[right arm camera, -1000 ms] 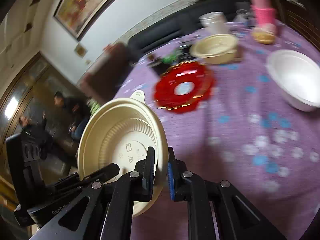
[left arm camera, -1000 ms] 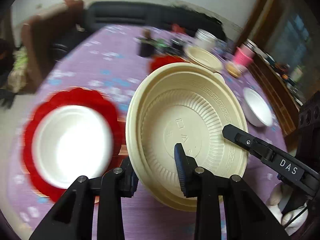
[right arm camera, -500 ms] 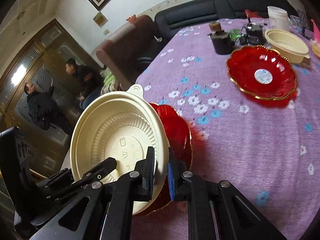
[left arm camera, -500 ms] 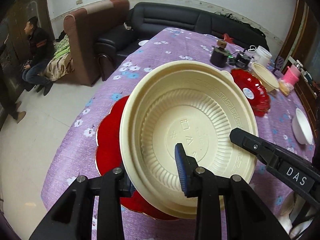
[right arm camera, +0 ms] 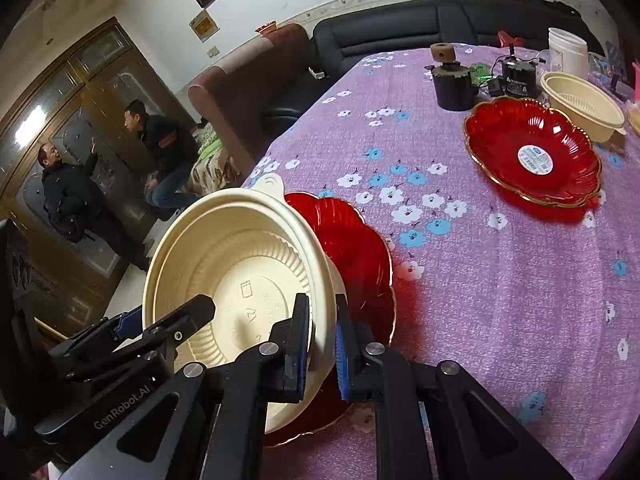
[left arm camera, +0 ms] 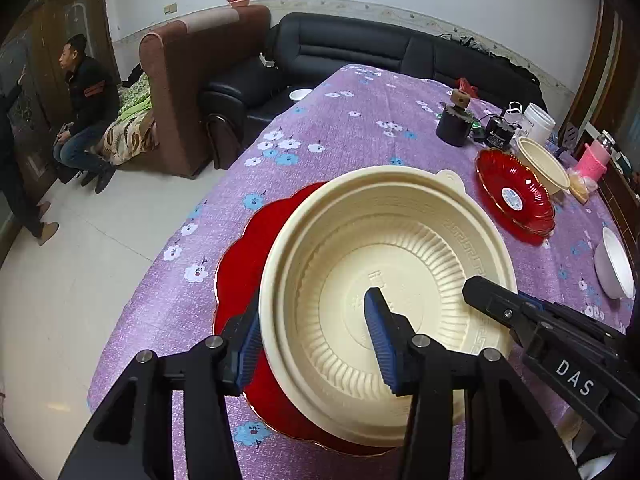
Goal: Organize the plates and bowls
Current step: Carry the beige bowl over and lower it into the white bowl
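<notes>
Partway through, I judge: I hold the cream ribbed plastic bowl with a tab handle (left arm camera: 384,288) over the near red scalloped plastic plate with gilt rim (left arm camera: 248,264) at the near-left edge of the purple flowered tablecloth (left arm camera: 360,128); I cannot tell whether the bowl already rests on that plate or hangs just above it. Left to sort, as I read it: a second red scalloped plate with a white sticker (right arm camera: 532,152) far right, a second cream ribbed bowl (right arm camera: 580,104) just beyond it, and a white plain bowl (left arm camera: 614,262) at the right edge, all apart from my stack. My left gripper (left arm camera: 312,340) straddles the bowl's near-left rim, 1 blue pad outside the wall, 1 inside; there looks to be slack between pads and wall, so I cannot say it is clamped. My right gripper (right arm camera: 322,340) comes in from the near-right, its 2 pads pinched tight on the bowl's rim. Both point forward and slightly down, and the bowl sits tilted toward me. A dark pot-like object (right arm camera: 450,80) and a white tub (right arm camera: 566,54) stand far back.
</notes>
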